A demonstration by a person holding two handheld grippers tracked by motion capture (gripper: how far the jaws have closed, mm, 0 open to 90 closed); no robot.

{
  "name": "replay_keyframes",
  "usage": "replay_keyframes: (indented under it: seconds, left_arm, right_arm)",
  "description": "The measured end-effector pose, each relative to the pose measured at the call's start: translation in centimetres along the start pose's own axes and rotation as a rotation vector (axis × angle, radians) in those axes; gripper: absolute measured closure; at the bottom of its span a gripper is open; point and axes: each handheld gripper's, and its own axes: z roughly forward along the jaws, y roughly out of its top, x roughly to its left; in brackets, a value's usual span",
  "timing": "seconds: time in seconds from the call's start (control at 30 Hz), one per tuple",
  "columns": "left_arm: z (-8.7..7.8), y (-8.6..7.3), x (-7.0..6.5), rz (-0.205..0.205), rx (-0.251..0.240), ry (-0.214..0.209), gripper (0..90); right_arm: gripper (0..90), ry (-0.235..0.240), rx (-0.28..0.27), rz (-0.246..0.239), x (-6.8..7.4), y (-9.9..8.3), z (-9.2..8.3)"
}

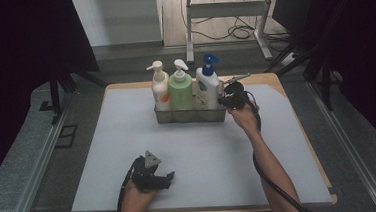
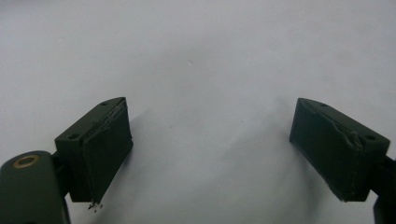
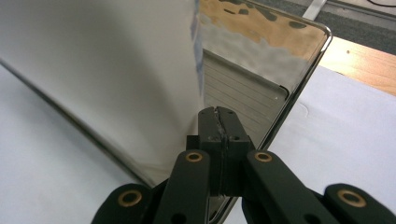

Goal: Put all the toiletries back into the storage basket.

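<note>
Evidently the shiny metal rectangular caddy (image 1: 190, 115) is kept at the far middle of the pale grey table mat (image 1: 219, 154) so that its 3 pump bottles, white (image 1: 160, 88), green (image 1: 180, 89) and blue-capped (image 1: 207, 84), are held upright; its right end wall is pinched by the right gripper (image 3: 219, 116), jaws shut on the thin rim, probably for dragging. That forearm is stretched forward, wrist level. The left gripper (image 2: 208, 149) is rested near the front edge, jaws wide apart and empty
</note>
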Motion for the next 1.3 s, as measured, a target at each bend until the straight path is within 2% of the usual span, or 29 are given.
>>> replay_keyframes:
  seconds: [0.17,0.43,0.8,1.3]
  left_arm:
    - [0.0,0.0,0.0,0.001,0.000,0.000,12.1]
    - [0.0,0.0,0.0,0.002,0.001,0.000,12.1]
    - [0.0,0.0,0.0,0.001,0.001,0.000,12.1]
    - [0.0,0.0,0.0,-0.001,-0.001,0.000,12.1]
  right_arm:
    - [89.5,0.016,0.011,0.005,-0.2,0.2,0.6]
    - [89.4,0.007,0.039,0.009,-0.3,0.0,1.5]
    - [88.7,0.014,0.041,0.023,-0.3,-0.2,2.0]
    - [87.9,0.029,0.055,-0.001,0.8,-0.1,2.7]
